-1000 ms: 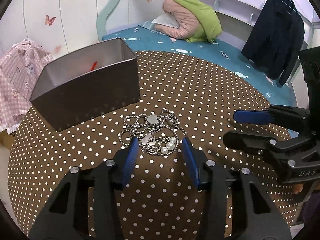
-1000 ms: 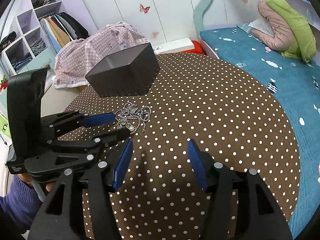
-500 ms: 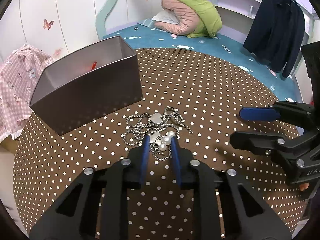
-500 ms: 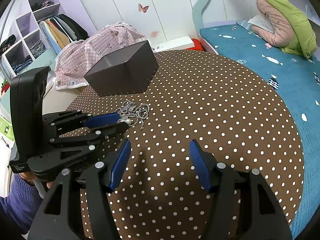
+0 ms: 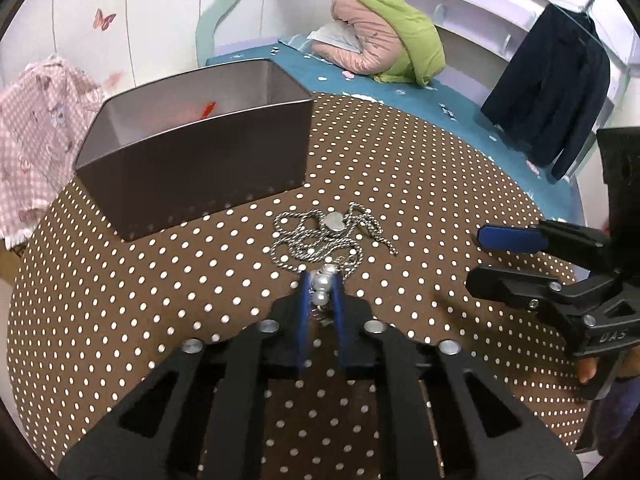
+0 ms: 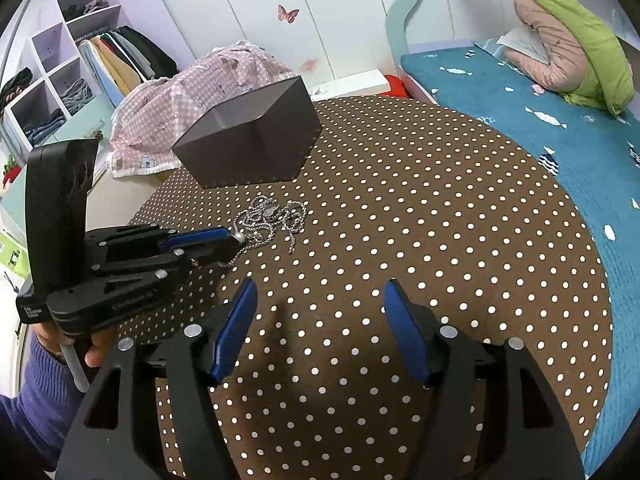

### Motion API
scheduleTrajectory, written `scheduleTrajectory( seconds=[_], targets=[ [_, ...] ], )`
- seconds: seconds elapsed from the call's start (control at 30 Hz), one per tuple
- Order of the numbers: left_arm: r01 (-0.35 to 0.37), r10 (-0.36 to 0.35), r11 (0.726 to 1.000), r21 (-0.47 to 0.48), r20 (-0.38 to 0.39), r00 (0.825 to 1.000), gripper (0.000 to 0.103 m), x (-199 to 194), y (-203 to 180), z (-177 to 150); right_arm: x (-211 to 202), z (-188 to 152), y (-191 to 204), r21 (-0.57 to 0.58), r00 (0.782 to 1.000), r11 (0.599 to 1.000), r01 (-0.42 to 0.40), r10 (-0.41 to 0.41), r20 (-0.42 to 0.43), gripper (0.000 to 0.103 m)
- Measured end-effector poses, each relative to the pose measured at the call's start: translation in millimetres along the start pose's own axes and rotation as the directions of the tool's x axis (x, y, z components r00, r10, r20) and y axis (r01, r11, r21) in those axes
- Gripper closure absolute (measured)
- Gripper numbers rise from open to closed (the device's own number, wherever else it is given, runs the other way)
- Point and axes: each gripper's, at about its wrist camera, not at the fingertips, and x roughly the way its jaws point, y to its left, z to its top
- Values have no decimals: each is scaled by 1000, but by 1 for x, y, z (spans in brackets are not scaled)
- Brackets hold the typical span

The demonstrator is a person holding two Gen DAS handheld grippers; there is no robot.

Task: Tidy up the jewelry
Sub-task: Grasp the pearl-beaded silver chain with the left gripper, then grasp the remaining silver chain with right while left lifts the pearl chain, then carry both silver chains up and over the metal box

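A tangle of silver chains (image 5: 320,236) with a heart pendant (image 5: 334,222) lies on the brown polka-dot table (image 5: 400,184); it also shows in the right wrist view (image 6: 272,220). My left gripper (image 5: 321,280) is shut on a pearl piece (image 5: 322,290) at the near edge of the tangle; it also shows in the right wrist view (image 6: 236,240). A dark open metal box (image 5: 192,152) stands just behind, with something red (image 5: 208,109) inside. My right gripper (image 6: 318,292) is open and empty above the table, right of the chains.
A pink checked cloth (image 6: 192,96) hangs behind the box. A teal bed (image 6: 540,96) with a pink and green bundle (image 5: 384,44) lies beyond the table. A dark jacket (image 5: 556,88) hangs at the right. Shelves with clothes (image 6: 80,68) stand at the far left.
My left gripper went from wide open around the pearl piece to shut on it. The right gripper has stayed open and nearly still.
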Motion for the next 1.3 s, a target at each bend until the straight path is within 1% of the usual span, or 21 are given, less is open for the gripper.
scheduleTrajectory(
  seconds=[0.13, 0.27, 0.43, 0.47, 0.53, 0.63, 0.67, 0.7, 0.73, 0.8, 0.9, 0.93, 0.97, 1.03, 1.1, 1.17, 1.23, 1.3],
  targets=[
    [34, -34, 998, -44, 13, 999, 94, -12, 13, -8, 2, 0, 6, -8, 1000, 1000, -3, 3, -4, 39],
    [33, -30, 997, -74, 41, 999, 94, -27, 21, -12, 7, 2, 13, -17, 1000, 1000, 1, -1, -5, 39],
    [47, -37, 992, -118, 91, 995, 94, -55, 35, -20, 16, 9, 25, -73, 999, 996, 45, -45, 3, 39],
    [43, -31, 991, -123, 101, 994, 94, -60, 37, -21, 21, 11, 28, -91, 997, 993, 72, -72, 2, 39],
    [37, -20, 989, -140, 117, 993, 94, -74, 44, -23, 28, 14, 31, -105, 997, 991, 80, -81, 0, 39],
    [11, 11, 988, -151, 146, 989, 94, -91, 52, -26, 37, 19, 37, -124, 996, 989, 85, -87, -6, 49],
    [18, 7, 987, -160, 154, 988, 94, -98, 57, -27, 42, 22, 40, -143, 995, 985, 93, -95, -8, 53],
    [29, -2, 986, -167, 161, 987, 94, -102, 61, -28, 46, 24, 42, -154, 995, 983, 101, -104, -8, 54],
    [25, 4, 985, -173, 165, 986, 94, -105, 62, -27, 50, 26, 44, -165, 994, 980, 109, -113, -13, 59],
    [16, 14, 984, -178, 169, 986, 94, -109, 66, -27, 59, 31, 48, -183, 992, 976, 115, -121, -22, 62],
    [4, 26, 983, -182, 161, 987, 94, -111, 70, -28, 67, 35, 52, -214, 987, 965, 148, -157, -24, 71],
    [3, 26, 983, -181, 159, 987, 94, -109, 71, -25, 69, 36, 53, -223, 986, 962, 158, -167, -23, 79],
    [2, 28, 983, -186, 158, 987, 94, -107, 72, -24, 71, 37, 54, -236, 984, 958, 163, -174, -24, 90],
    [3, 26, 982, -188, 154, 988, 94, -104, 72, -20, 72, 38, 55, -256, 982, 951, 174, -187, -24, 92],
    [-4, 33, 983, -185, 155, 987, 94, -104, 71, -16, 72, 40, 59, -272, 979, 944, 186, -201, -26, 101],
    [-3, 33, 983, -182, 160, 987, 94, -106, 71, -9, 64, 43, 65, -287, 979, 938, 196, -205, -1, 101],
    [-6, 35, 985, -171, 165, 986, 94, -108, 71, -2, 52, 47, 69, -285, 983, 941, 183, -184, 23, 101],
    [-5, 33, 987, -158, 177, 984, 94, -114, 68, 6, 35, 53, 78, -302, 983, 936, 182, -174, 55, 101]
  ],
)
